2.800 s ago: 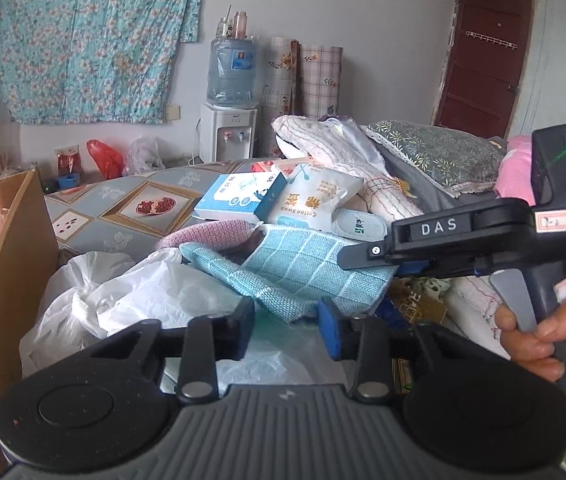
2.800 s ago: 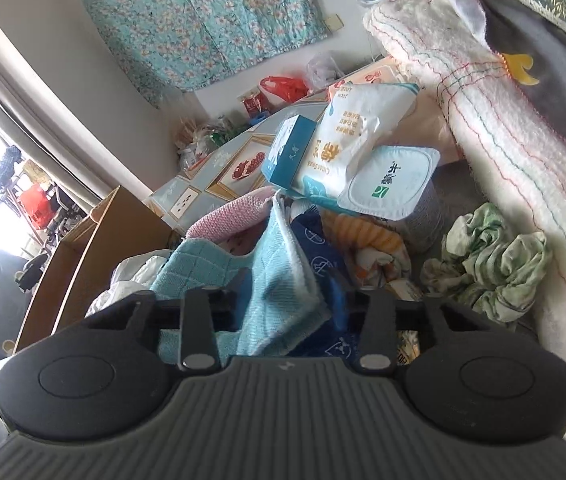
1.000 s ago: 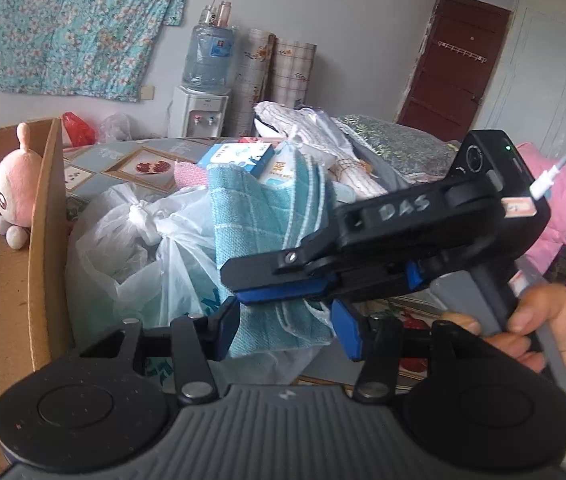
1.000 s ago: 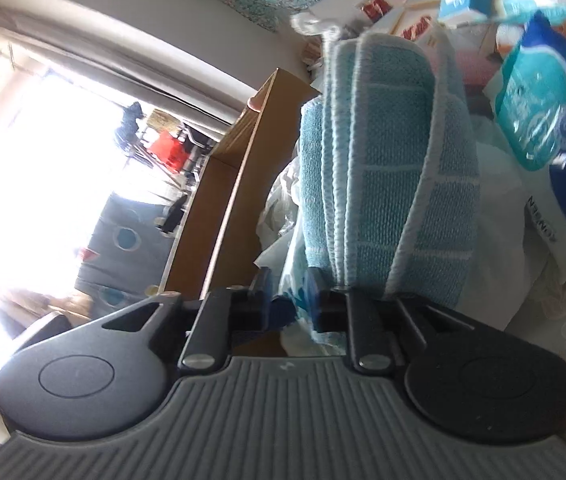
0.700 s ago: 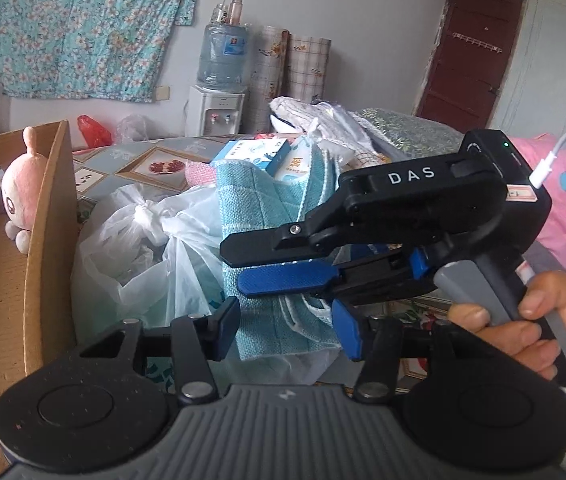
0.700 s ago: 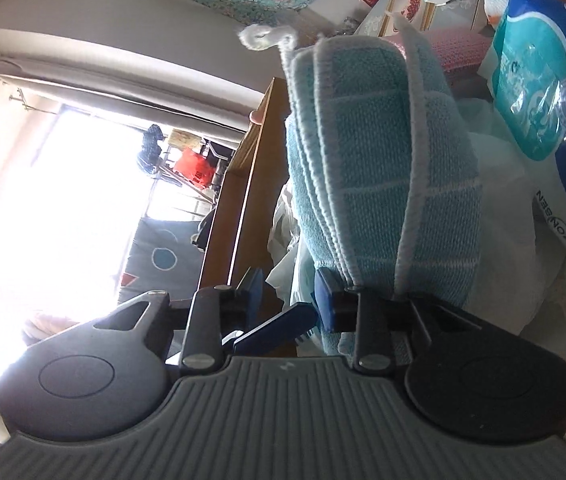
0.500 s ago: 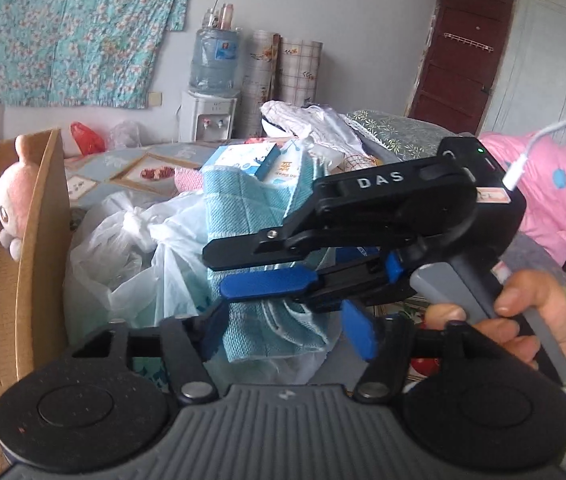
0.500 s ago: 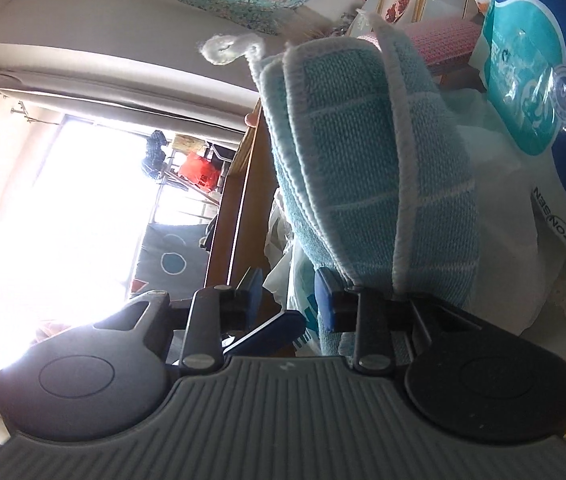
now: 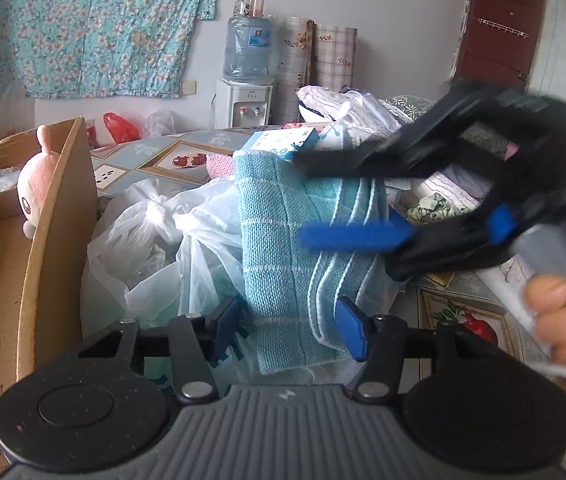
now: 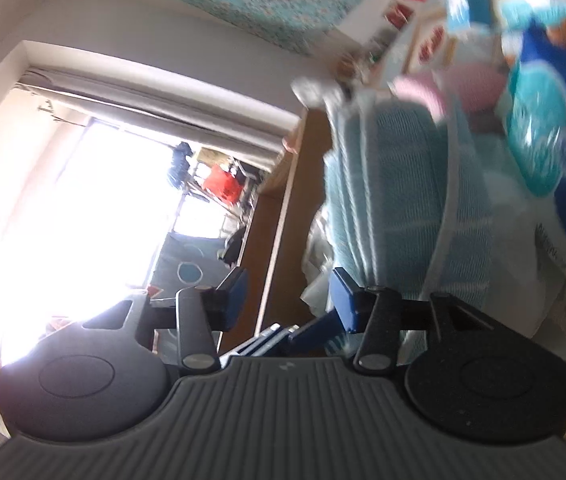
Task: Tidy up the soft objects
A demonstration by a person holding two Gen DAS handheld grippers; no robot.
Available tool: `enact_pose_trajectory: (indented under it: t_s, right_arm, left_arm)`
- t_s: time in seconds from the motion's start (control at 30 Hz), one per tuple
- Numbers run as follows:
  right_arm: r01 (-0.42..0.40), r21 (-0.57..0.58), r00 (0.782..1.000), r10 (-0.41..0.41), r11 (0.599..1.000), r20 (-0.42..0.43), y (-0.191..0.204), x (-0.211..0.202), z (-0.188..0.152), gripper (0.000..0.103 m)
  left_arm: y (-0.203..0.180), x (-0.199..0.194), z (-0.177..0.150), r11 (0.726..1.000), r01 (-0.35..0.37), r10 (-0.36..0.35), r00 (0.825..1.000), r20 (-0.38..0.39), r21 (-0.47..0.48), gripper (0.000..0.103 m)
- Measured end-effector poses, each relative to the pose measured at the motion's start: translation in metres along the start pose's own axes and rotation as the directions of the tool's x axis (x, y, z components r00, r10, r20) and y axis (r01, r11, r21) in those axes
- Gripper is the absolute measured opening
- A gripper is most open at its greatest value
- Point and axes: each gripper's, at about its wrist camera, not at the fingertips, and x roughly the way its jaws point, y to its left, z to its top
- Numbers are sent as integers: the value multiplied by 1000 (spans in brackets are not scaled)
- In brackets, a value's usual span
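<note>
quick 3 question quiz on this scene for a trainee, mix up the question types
1. True or false: the pink plush toy sits inside the cardboard box.
2. In the left wrist view, what lies just left of the teal checked towel? A) a white plastic bag B) a pillow C) a red bucket
3. Fill in: the fingers of the right gripper stand ____ (open or shut).

Key: 1 true; 2 A; 3 open
</note>
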Motion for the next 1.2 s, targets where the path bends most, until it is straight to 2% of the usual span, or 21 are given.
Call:
enact_pose_trajectory:
  t_s: [0.07,0.13,0.2,0.27,0.4,0.63,0.73,0.93,1.0,1.1,1.2]
  right_arm:
    - [31,-27,995,-29,999,98,5,-23,5,46]
    - [101,-35,978,-93,994,186,5,-45,9,46]
    - [177,-12,958,-169,984,231,-2,-56,11,48]
    - [203,26,954,-204,979,218,-16,-54,9,48]
    - [192,47,968,-197,980,153,-29,-24,-5,47]
    - [142,-33,983,-137,989,121,2,0,-10,47]
    - [146,-49,985,-141,988,94,9,7,-12,47]
    - [145,-18,989,-144,989,38,-3,26,-12,47]
    - [137,-11,990,-137,990,31,-3,28,-10,47]
    - [124,1,992,-124,992,20,-5,28,-8,47]
    - [119,1,993,-119,993,16,-5,25,-7,47]
  left_arm:
    - [1,0,0,1000,1,-1,1000,1,-1,55]
    - [1,0,0,1000,2,-2,1000,2,-1,55]
    - [1,0,0,1000,2,-2,1000,1,-1,55]
    - [1,0,0,1000,5,-5,1000,3,0,55]
    - [4,1,0,999,29,-29,1000,8,-15,55]
    - [22,2,1,989,125,-125,992,3,-74,55]
    - [27,2,1,983,156,-156,988,4,-95,57]
    - [30,1,2,974,196,-197,980,5,-113,68]
    - [29,3,4,974,194,-196,981,-1,-114,69]
    - [24,9,7,984,146,-148,989,-13,-100,66]
    - [17,15,11,994,79,-81,996,-31,-77,53]
